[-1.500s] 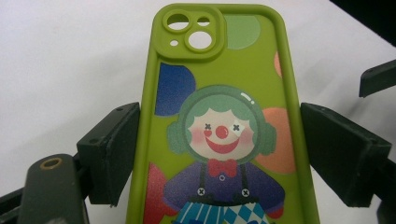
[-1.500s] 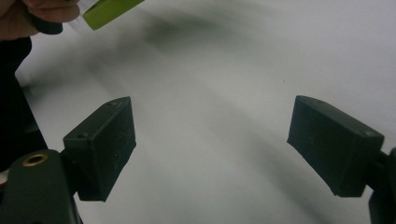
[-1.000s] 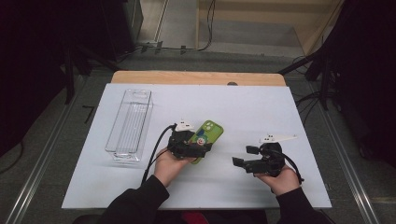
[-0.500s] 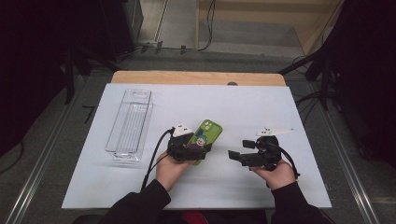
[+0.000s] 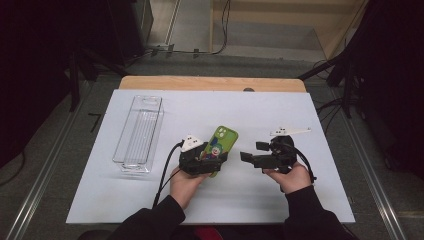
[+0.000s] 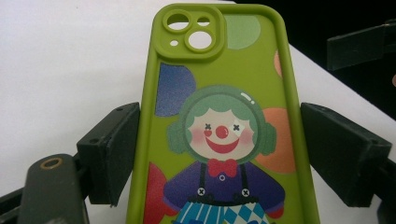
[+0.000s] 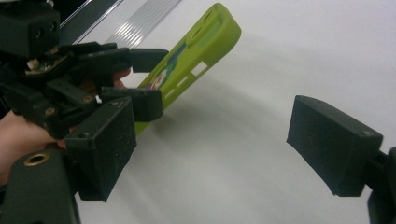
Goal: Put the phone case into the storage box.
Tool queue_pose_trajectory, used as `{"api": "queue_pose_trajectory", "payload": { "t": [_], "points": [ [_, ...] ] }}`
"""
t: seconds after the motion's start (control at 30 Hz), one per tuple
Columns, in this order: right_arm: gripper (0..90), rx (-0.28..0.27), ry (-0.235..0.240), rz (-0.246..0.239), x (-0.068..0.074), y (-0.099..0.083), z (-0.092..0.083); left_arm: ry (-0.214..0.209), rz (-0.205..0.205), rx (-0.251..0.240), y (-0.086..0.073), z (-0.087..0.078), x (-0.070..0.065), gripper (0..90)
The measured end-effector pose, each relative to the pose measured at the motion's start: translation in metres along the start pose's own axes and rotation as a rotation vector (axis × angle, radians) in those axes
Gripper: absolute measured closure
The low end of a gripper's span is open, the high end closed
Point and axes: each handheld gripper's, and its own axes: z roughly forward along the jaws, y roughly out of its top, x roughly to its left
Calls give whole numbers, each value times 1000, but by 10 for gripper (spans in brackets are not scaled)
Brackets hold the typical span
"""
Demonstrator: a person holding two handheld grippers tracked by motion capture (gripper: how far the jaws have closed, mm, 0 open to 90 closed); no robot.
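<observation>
Gripping a green phone case (image 6: 219,135) by its two long edges, the left gripper (image 5: 204,161) holds it near the front of the white table sheet (image 5: 250,110), its black jaws pressed against the case's sides. The case shows a clown picture and its camera cut-out end points away from the person, tilted up off the sheet. Just to the right, the right gripper (image 5: 248,157) sits in the person's right hand (image 5: 292,176), aimed toward the case; its jaws are spread wide with nothing between them, and its tips stand near the case but apart from it. Farther back and to the left, a clear plastic tray (image 5: 139,132) lies lengthwise on the sheet, well apart from both grippers.
</observation>
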Motion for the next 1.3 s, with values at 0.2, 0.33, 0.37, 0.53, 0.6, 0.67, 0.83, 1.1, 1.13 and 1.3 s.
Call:
{"api": "queue_pose_trajectory", "payload": {
  "t": [0.2, 0.33, 0.37, 0.53, 0.6, 0.67, 0.83, 1.1, 1.13, 1.3],
  "points": [
    [139, -10, -19, 20, 4, 8, 6, 27, 36, -30, -2, -1, -5, 165],
    [139, -24, 0, 44, 4, 12, 8, 31, 24, -47, -4, -2, -5, 165],
    [139, -26, 0, 52, 4, 13, 9, 20, 15, -52, -5, -2, -5, 165],
    [139, -30, 8, 71, 3, 18, 12, -1, 9, -54, -8, 0, -6, 165],
    [139, -34, 10, 80, 3, 20, 14, 5, 15, -61, -9, 0, -8, 165],
    [182, -28, 17, 91, 2, 23, 16, 3, 13, -57, -9, 0, -9, 165],
    [203, -25, 30, 111, 1, 27, 22, 18, 22, -69, -10, -1, -12, 165],
    [220, -15, 52, 148, -1, 32, 33, 26, 15, -79, -11, -2, -13, 165],
    [221, -13, 53, 151, -1, 33, 34, 21, 14, -78, -11, -2, -12, 165],
    [236, -8, 50, 162, -4, 35, 39, 30, 23, -72, -12, -1, -11, 165]
  ]
}}
